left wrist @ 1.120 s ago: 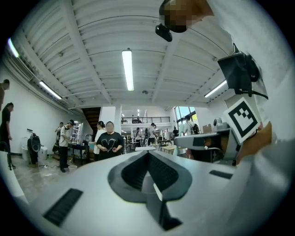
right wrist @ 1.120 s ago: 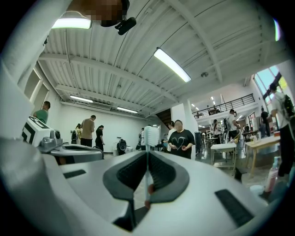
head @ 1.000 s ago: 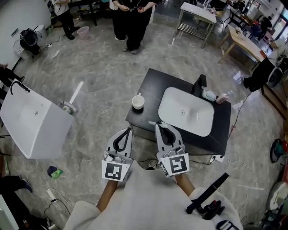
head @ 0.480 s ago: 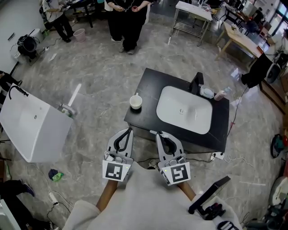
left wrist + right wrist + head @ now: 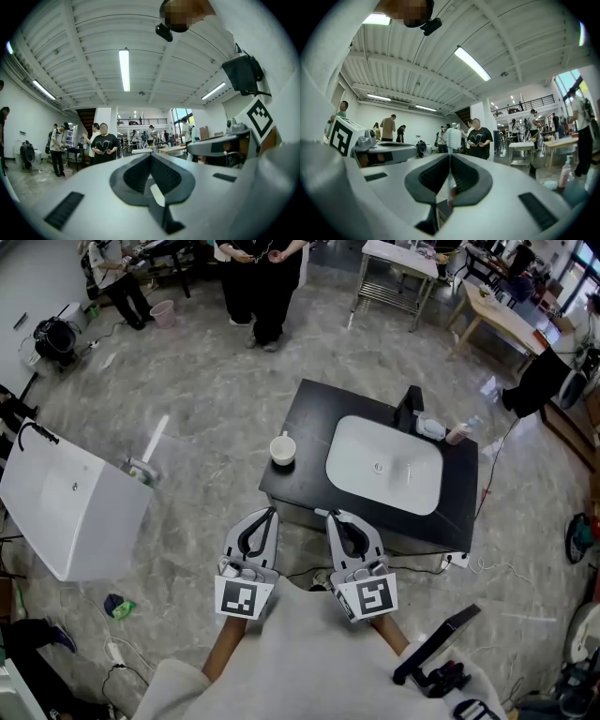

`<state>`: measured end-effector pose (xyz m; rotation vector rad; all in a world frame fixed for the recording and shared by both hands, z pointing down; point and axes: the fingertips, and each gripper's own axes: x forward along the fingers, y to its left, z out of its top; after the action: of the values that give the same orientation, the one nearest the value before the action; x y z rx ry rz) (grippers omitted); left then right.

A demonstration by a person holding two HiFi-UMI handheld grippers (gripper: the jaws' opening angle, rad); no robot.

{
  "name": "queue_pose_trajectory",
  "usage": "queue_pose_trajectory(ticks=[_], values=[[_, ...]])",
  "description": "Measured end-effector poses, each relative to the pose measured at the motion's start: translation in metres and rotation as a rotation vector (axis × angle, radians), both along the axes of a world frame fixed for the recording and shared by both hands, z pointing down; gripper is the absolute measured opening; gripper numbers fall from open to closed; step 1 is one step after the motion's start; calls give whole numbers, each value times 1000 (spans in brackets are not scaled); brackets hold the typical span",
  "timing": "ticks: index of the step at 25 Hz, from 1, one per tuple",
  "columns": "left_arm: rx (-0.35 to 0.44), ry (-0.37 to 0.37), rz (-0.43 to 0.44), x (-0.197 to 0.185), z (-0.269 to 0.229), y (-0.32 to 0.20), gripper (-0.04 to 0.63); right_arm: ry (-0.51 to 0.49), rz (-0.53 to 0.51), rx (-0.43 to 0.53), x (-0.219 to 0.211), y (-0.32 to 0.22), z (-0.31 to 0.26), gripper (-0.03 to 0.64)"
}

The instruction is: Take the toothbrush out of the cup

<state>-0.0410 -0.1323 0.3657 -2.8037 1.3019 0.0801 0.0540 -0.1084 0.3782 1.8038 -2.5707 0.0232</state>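
A white cup (image 5: pixel 283 449) stands at the left end of the black counter (image 5: pixel 314 413). My right gripper (image 5: pixel 330 516) is held near my body, off the counter's front edge, shut on a white toothbrush (image 5: pixel 450 183). In the right gripper view the brush stands upright between the jaws of the right gripper (image 5: pixel 450 157), bristle head on top. In the head view its end (image 5: pixel 319 513) pokes out beside the jaw tips. My left gripper (image 5: pixel 269 513) hovers level beside the right one, left of it. The left gripper (image 5: pixel 151 157) has its jaws together with nothing in them.
A white basin (image 5: pixel 386 465) is set in the counter, with a black faucet (image 5: pixel 408 409) and small bottles (image 5: pixel 436 430) behind it. A loose white sink unit (image 5: pixel 66 512) lies on the floor at left. People stand at the far side of the room (image 5: pixel 262 277).
My right gripper with the toothbrush has drawn slightly back from the counter toward my body. The left gripper has kept its place.
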Motion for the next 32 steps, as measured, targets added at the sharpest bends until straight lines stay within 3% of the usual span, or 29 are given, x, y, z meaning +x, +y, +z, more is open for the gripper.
queue_pose_trajectory(ticks=[32], values=[[29,-6,-23,-5,-2,-7,-5,22,-1,2,0,-22,7,18]])
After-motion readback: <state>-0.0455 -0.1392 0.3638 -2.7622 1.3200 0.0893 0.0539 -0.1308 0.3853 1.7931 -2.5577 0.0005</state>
